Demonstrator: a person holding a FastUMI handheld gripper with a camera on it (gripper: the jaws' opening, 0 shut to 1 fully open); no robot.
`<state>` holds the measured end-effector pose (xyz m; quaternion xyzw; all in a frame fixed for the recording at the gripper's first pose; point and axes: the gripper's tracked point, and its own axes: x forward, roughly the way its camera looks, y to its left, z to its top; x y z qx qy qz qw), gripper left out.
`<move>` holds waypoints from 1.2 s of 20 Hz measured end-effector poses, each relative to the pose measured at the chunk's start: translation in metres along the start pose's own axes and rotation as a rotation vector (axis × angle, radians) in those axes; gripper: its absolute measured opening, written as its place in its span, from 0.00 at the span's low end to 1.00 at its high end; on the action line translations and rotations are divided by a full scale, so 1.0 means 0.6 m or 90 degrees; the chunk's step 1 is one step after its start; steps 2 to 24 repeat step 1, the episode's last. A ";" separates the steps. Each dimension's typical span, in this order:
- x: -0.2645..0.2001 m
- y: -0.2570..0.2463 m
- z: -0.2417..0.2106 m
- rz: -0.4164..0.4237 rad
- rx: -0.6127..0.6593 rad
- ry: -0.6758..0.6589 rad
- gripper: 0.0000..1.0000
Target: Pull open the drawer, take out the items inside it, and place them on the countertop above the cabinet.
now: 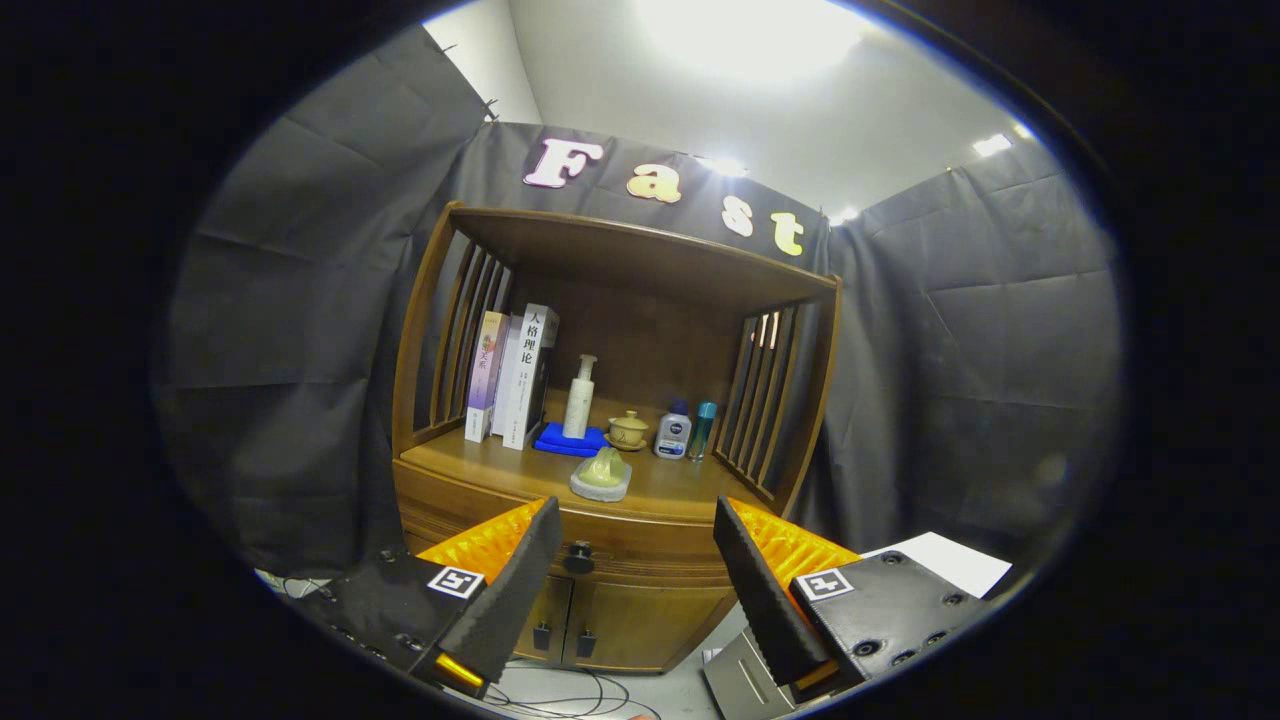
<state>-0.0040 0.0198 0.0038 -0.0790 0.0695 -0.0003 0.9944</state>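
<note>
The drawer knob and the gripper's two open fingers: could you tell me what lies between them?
In the gripper view, nothing: the gripper is open, and the drawer knob sits beyond it with only the drawer front behind.

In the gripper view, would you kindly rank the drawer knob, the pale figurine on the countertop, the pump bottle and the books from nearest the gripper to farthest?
The gripper is open, fingers apart, holding nothing.
1. Drawer knob: on the cabinet front, between the fingers, by the left one.
2. Figurine: near the countertop's front edge.
3. Pump bottle and books: both toward the back, books left of the bottle; too close to call.
</note>
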 end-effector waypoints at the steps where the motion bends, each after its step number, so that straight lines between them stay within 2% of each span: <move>1: -0.002 -0.003 0.001 -0.002 0.001 -0.001 0.97; 24: -0.002 -0.003 0.001 -0.002 0.001 -0.001 0.97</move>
